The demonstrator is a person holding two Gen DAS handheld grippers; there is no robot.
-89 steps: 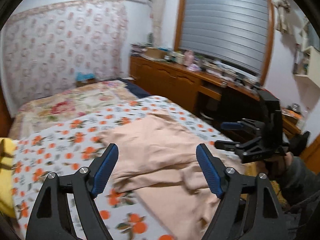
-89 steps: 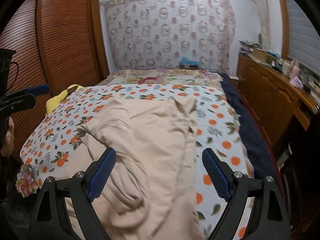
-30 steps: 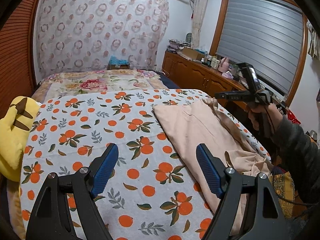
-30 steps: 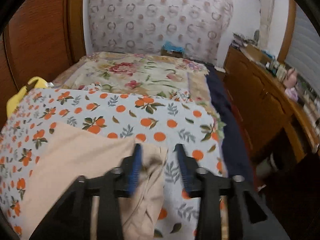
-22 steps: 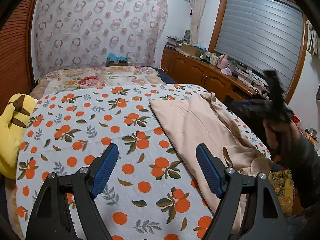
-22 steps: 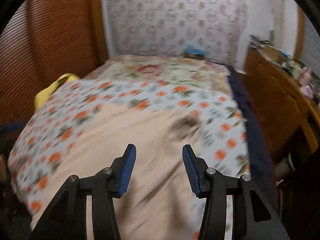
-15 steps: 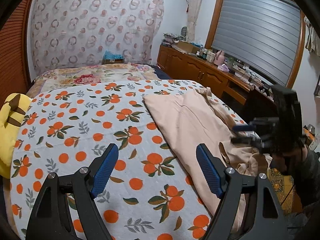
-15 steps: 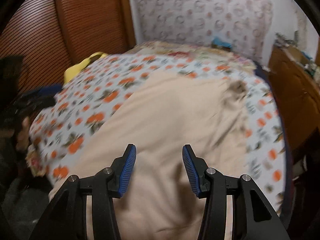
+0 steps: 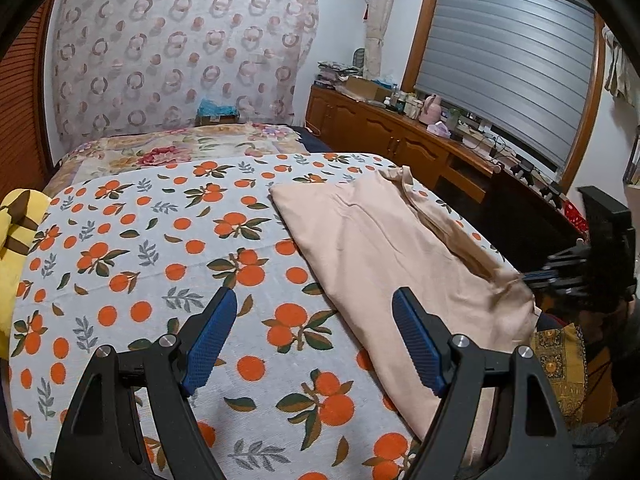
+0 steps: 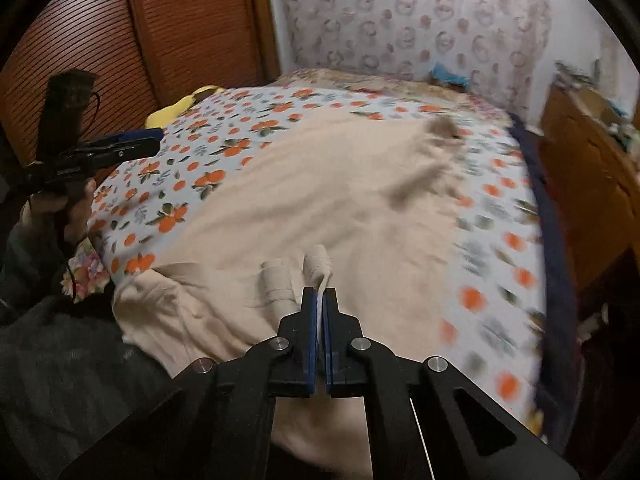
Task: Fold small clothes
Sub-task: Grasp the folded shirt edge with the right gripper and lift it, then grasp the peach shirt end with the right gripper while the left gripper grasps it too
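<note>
Pinching the beige garment (image 10: 320,184), right claw (image 10: 319,300) clamped.

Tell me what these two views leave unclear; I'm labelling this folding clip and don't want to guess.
- Beige garment, left wrist view: its near end is hidden behind the left gripper.
- Garment type: sleeves or legs can't be made out in either view.
- Right wrist view: motion blur smears the garment's far end and the bedspread.
- Right gripper: how much cloth its shut jaws pinch is hidden.

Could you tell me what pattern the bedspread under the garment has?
Oranges and leaves on white bedspread; clearest in left wrist view.
</note>
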